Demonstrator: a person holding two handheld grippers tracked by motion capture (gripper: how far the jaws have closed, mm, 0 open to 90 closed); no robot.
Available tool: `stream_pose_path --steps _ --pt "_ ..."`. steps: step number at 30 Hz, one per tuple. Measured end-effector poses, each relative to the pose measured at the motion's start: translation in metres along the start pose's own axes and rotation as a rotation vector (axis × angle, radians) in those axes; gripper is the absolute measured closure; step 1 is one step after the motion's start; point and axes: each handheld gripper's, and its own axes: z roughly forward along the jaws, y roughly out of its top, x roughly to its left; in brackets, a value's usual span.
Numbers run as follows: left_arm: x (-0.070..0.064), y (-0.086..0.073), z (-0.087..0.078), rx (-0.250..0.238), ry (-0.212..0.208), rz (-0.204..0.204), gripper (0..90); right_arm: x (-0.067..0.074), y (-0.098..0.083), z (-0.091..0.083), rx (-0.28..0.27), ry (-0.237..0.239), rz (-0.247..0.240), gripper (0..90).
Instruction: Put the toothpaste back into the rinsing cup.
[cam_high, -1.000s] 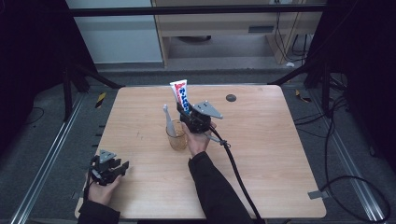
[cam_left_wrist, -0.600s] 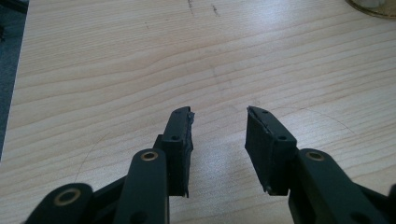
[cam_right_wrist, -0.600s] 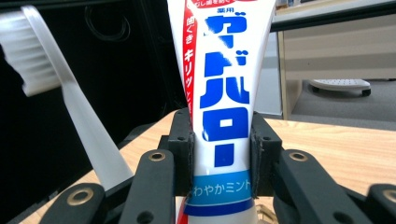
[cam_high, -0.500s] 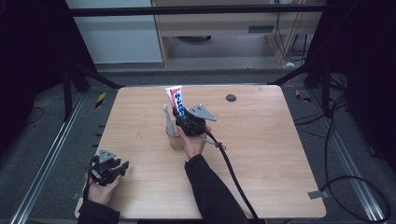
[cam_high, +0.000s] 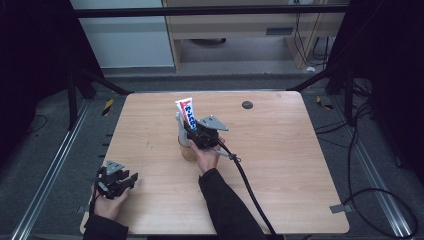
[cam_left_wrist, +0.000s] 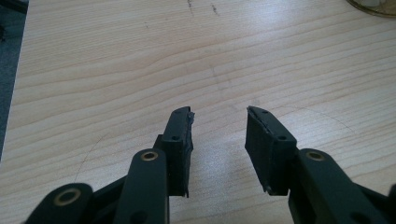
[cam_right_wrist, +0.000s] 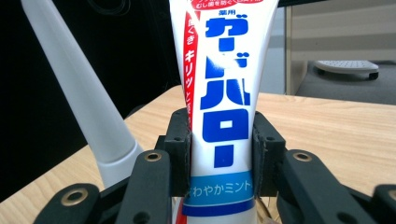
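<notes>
A white toothpaste tube (cam_high: 186, 111) with red and blue print stands upright, cap end down, at a clear glass cup (cam_high: 189, 150) near the table's middle. My right gripper (cam_high: 192, 130) comes at it from the near side. In the right gripper view its pads touch both sides of the toothpaste tube (cam_right_wrist: 222, 93), and the right gripper (cam_right_wrist: 222, 135) has just eased its jaws slightly wider with the tube still between them. A white toothbrush (cam_high: 180, 125) leans in the cup, seen as the toothbrush handle (cam_right_wrist: 79, 93) left of the tube. My left gripper (cam_high: 127, 180) rests open on bare wood, the left gripper (cam_left_wrist: 218, 116) holding nothing.
The wooden table (cam_high: 280, 165) has a small black round mark (cam_high: 247, 104) at its far right side. The cup's rim (cam_left_wrist: 373, 5) shows at the top right of the left gripper view. A black cable (cam_high: 250, 190) trails from my right gripper toward the near edge.
My right gripper has carried the toothpaste tube a little left and down toward the cup. The left gripper has stayed where it was.
</notes>
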Motion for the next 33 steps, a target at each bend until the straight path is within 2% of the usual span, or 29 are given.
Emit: stream_pose_path --steps 6,16,21,25,27,30,33 --pt "0.0 0.0 0.0 0.0 0.001 0.0 60.2 -0.003 -0.002 0.0 0.051 0.013 -0.015 63.2" --pt "0.0 0.0 0.0 0.001 0.002 0.001 60.2 -0.004 0.003 -0.007 0.09 0.041 -0.031 57.8" --pt "0.0 0.0 0.0 0.004 0.002 0.003 60.2 -0.011 -0.004 -0.01 0.127 0.042 -0.022 57.9" --pt "0.0 0.0 0.0 0.003 0.003 0.001 60.2 -0.01 -0.004 -0.012 0.147 0.043 -0.056 56.7" --pt "0.0 0.0 0.0 0.003 0.003 0.001 60.2 -0.01 -0.004 -0.014 0.156 0.043 -0.087 56.1" --pt "0.0 0.0 0.001 0.004 0.003 0.002 60.2 -0.009 -0.004 -0.018 0.169 0.05 -0.105 52.5" --pt "-0.001 0.0 0.001 0.005 0.004 0.004 60.2 -0.011 0.001 -0.026 0.146 0.037 -0.112 53.7"
